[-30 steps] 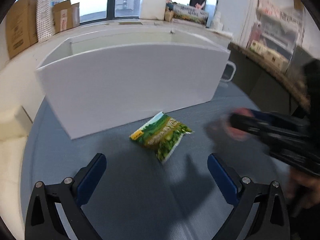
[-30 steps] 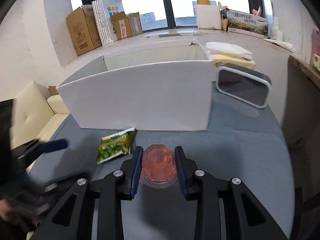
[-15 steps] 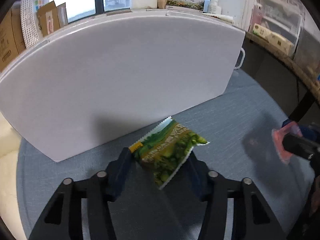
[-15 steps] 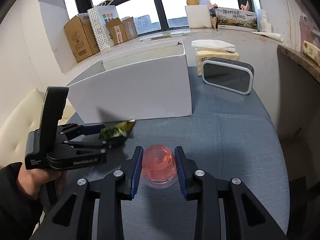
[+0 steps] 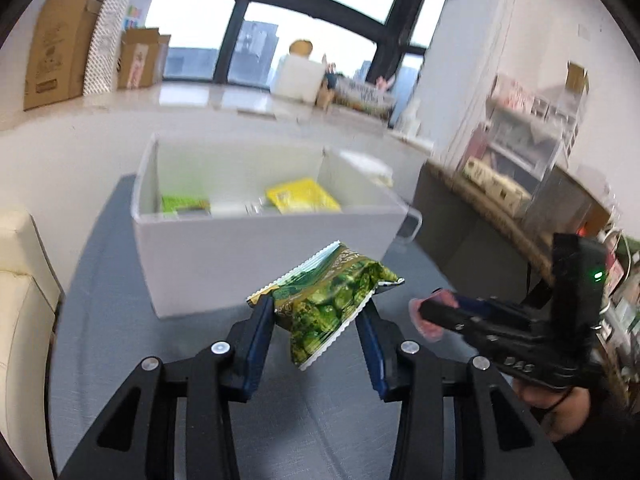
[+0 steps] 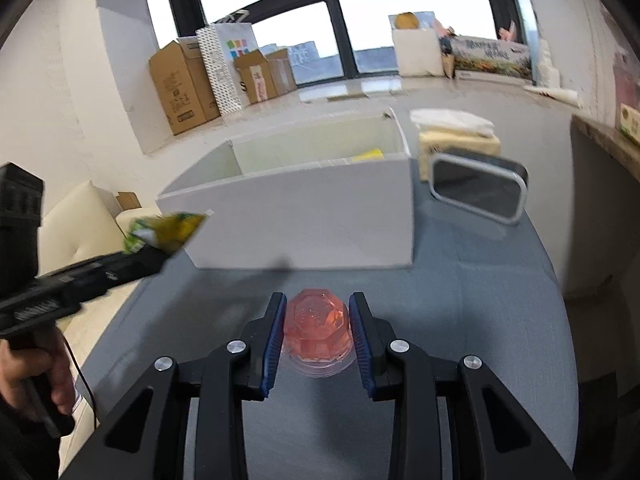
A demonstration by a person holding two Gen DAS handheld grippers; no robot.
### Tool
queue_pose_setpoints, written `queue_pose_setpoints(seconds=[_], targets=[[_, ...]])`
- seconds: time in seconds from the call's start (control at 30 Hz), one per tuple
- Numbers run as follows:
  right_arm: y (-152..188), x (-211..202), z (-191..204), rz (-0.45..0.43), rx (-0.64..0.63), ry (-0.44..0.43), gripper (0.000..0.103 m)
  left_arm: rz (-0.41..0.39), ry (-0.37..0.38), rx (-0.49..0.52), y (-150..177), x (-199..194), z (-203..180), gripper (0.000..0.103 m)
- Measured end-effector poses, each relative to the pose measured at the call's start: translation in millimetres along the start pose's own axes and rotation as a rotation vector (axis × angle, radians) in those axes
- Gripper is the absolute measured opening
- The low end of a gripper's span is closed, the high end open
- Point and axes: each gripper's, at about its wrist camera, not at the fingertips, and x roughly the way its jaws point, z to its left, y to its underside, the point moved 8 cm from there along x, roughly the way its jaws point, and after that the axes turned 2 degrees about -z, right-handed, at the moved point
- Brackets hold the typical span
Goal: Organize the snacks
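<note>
A green snack packet [image 5: 332,280] hangs above the grey-blue table [image 5: 120,320] between the pads of my left gripper [image 5: 317,308]. The jaws are still closing, and the pads press on both of its sides. Just beyond it stands the open white box [image 5: 240,248], which holds a yellow packet [image 5: 302,196] and a green one [image 5: 184,203]. My right gripper [image 6: 318,304] is shut on a pink jelly cup [image 6: 318,328], a little in front of the white box [image 6: 312,216]. In the right wrist view the left gripper [image 6: 152,256] carries the packet [image 6: 168,230] at the left.
A dark panel with a white frame [image 6: 478,190] leans to the right of the box, with a tissue pack [image 6: 456,136] behind it. A cream sofa [image 5: 20,300] lies left of the table. Cardboard boxes [image 6: 180,84] line the window sill. Shelves [image 5: 520,128] stand at the right.
My left gripper went from wide open to closed on the green packet and lifted it off the table; the box's inside now shows. The right gripper kept hold of the jelly cup.
</note>
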Motion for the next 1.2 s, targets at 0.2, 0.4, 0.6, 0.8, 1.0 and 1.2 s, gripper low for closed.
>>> queue_pose_setpoints(seconds=[0.2,0.4,0.6,0.8,1.0,1.2], targets=[[-46,1,15,-0.063,-0.028,-0.03,0.035,-0.077,-0.027,0.001,-41,-18,12,0.046],[-103,22,16,-0.104,-0.022,-0.05,0.035,-0.1,-0.077,0.001,-83,15,32,0.046],[-135,77,9,-0.04,-0.032,-0.026,0.035,-0.028,-0.132,0.006,-104,71,57,0.047],[-137,108,-5,0.038,-0.017,0.024,0.103,0.026,-0.169,-0.019,-100,97,76,0.103],[-135,97,-20,0.0,-0.037,0.094,0.103,0.03,-0.219,-0.006,-95,91,84,0.103],[-141,73,-19,-0.084,-0.078,0.177,0.103,-0.064,-0.291,0.006,-103,66,81,0.103]])
